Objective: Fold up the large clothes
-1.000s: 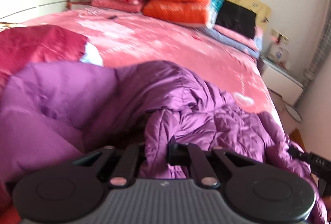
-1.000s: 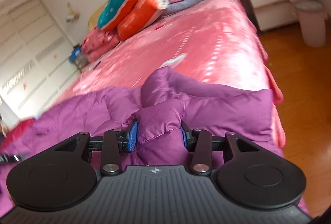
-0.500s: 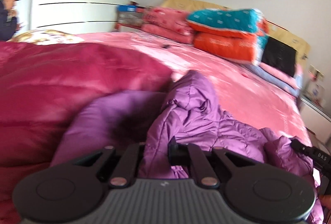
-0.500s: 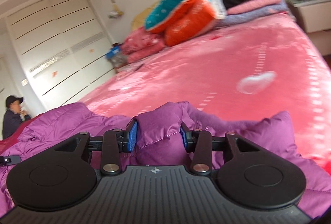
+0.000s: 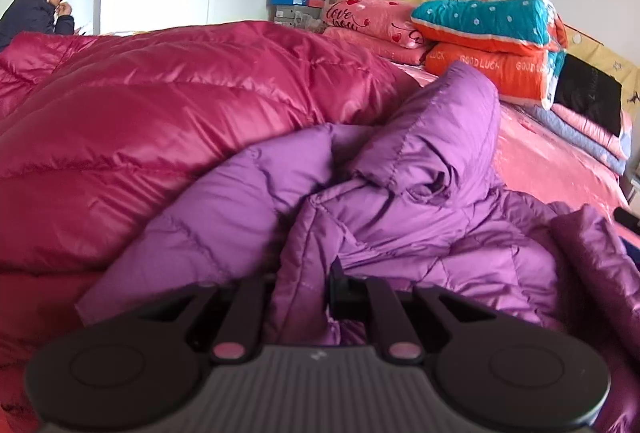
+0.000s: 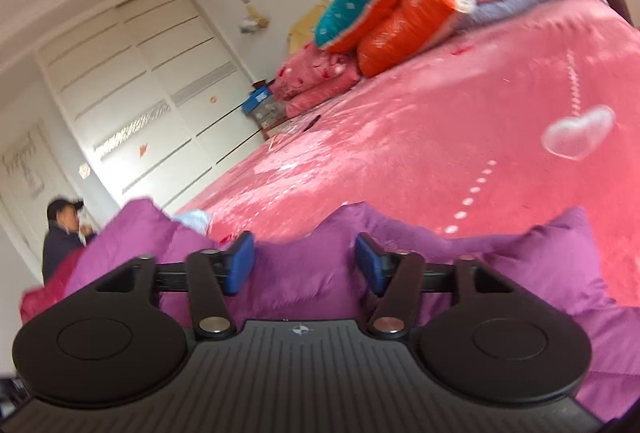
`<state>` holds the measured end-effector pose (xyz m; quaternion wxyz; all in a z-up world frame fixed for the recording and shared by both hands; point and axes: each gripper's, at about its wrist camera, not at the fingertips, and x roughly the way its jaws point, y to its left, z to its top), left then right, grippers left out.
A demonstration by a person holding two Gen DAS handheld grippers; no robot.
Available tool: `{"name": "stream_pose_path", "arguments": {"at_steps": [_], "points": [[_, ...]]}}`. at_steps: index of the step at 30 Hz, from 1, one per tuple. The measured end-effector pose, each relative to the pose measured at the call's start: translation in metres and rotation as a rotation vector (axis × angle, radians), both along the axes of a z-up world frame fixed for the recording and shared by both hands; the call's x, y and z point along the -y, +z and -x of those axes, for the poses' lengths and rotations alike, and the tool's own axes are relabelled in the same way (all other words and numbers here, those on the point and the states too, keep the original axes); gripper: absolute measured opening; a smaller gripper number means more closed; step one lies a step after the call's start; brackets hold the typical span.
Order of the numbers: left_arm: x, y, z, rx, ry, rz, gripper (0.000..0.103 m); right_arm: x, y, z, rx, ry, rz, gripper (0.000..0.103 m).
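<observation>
The left gripper (image 5: 306, 287) pinches a fold of the purple down jacket (image 5: 420, 201) lying on the pink bed (image 6: 440, 137), anchoring it while the right gripper (image 6: 305, 265) has just been opening wide, the fabric lying loose between its pads.

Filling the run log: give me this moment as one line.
left tool: shut on purple down jacket | right tool: jaws just opened, off the jacket | red down jacket: beside

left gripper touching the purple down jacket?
Touching. Left wrist view: the left gripper has its jaws closed on a fold of the purple down jacket, fabric pinched between them.
</observation>
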<state>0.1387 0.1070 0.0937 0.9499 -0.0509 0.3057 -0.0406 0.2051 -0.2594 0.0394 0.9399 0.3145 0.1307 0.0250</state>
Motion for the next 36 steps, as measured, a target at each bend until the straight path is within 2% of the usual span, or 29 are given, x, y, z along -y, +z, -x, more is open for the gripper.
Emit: {"name": "stream_pose_path", "arguments": {"at_steps": [2,4,7,8,9,13,19,22,24,27,31,32,34,35,36], "points": [[-0.002,0.006,0.002,0.001,-0.007,0.015,0.009,0.004,0.005,0.013,-0.006,-0.009,0.003,0.098],[-0.002,0.012,0.005,0.005,-0.008,0.023,0.014,0.006,0.015,0.028,-0.015,-0.020,0.031,0.101],[-0.005,0.025,0.019,0.015,-0.023,0.014,0.036,0.007,0.032,0.049,-0.041,-0.030,0.084,0.102],[-0.005,0.030,0.025,0.024,-0.027,0.003,0.047,0.006,0.037,0.059,-0.057,-0.031,0.102,0.103],[-0.005,0.035,0.034,0.039,-0.034,-0.007,0.051,0.006,0.041,0.068,-0.071,-0.035,0.115,0.103],[-0.009,0.055,0.073,0.062,-0.080,-0.031,0.054,0.004,0.045,0.094,-0.168,0.009,0.088,0.103],[-0.009,0.066,0.140,0.036,-0.167,-0.049,0.067,-0.008,0.023,0.123,-0.333,0.106,0.112,0.103],[-0.005,0.064,0.170,0.001,-0.219,-0.040,0.068,-0.001,0.004,0.143,-0.381,0.149,-0.020,0.103],[0.001,0.061,0.189,-0.010,-0.243,-0.052,0.070,-0.002,-0.005,0.158,-0.369,0.177,-0.084,0.103],[0.011,0.057,0.213,-0.022,-0.299,-0.078,0.075,-0.007,-0.007,0.177,-0.351,0.196,-0.129,0.103],[0.020,0.051,0.241,-0.038,-0.340,-0.089,0.076,-0.016,0.002,0.200,-0.315,0.212,-0.116,0.103],[0.021,0.050,0.245,-0.048,-0.342,-0.084,0.076,-0.022,0.005,0.205,-0.311,0.219,-0.083,0.100],[0.020,0.048,0.254,-0.062,-0.346,-0.068,0.076,-0.033,0.011,0.209,-0.312,0.222,0.003,0.083],[0.019,0.048,0.257,-0.064,-0.344,-0.061,0.076,-0.039,0.013,0.214,-0.312,0.218,0.039,0.077],[0.018,0.048,0.261,-0.066,-0.341,-0.056,0.076,-0.045,0.016,0.217,-0.311,0.210,0.072,0.065]]}}
